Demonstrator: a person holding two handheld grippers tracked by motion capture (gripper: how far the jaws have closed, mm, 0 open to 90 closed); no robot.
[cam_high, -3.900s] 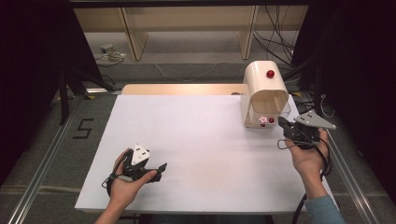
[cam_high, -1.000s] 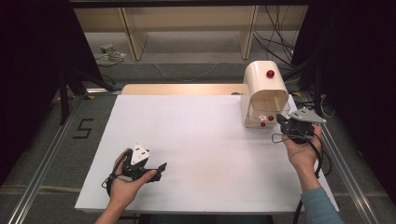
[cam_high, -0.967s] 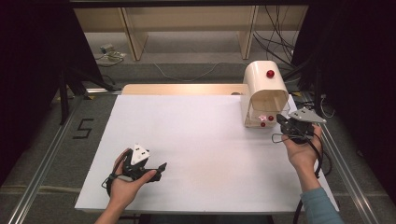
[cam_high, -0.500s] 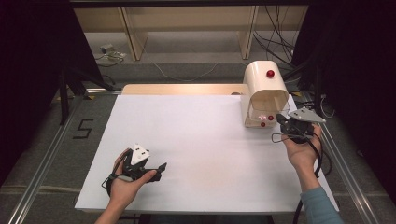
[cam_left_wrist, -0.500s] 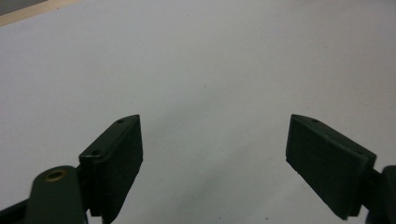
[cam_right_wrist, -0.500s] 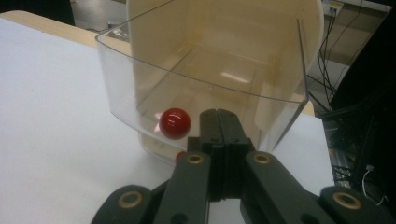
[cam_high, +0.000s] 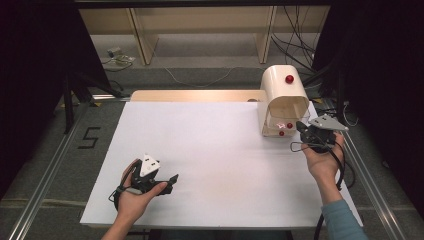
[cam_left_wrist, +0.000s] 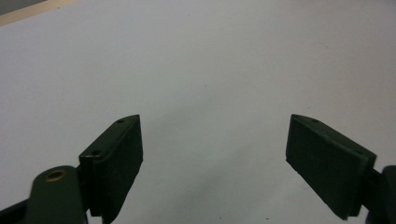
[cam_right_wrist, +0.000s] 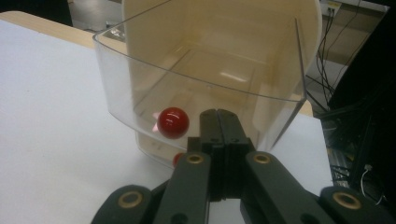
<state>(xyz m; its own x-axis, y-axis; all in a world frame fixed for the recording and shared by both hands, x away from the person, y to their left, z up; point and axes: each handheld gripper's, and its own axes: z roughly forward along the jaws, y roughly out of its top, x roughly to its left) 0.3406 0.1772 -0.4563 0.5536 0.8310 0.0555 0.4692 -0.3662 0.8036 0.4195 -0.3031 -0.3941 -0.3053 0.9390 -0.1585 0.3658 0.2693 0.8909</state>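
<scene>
While the right gripper (cam_right_wrist: 219, 116) is pressing its closed, empty jaws against the clear drawer (cam_right_wrist: 205, 74) of the cream dispenser (cam_high: 282, 102) at two o'clock on the table (cam_high: 210, 150), a straight, level push seems advisable. The drawer's red knob (cam_right_wrist: 173, 122) is sitting just beside the jaws. The left gripper (cam_high: 167, 181) is resting open at seven o'clock.

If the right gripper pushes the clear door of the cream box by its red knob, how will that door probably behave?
The clear door looks like thin curved plastic, so it is probably light and may flex slightly. The red knob is round and glossy, so the shut right gripper could slide off it. The cream box stands tall, so a hard push might shift it.
</scene>
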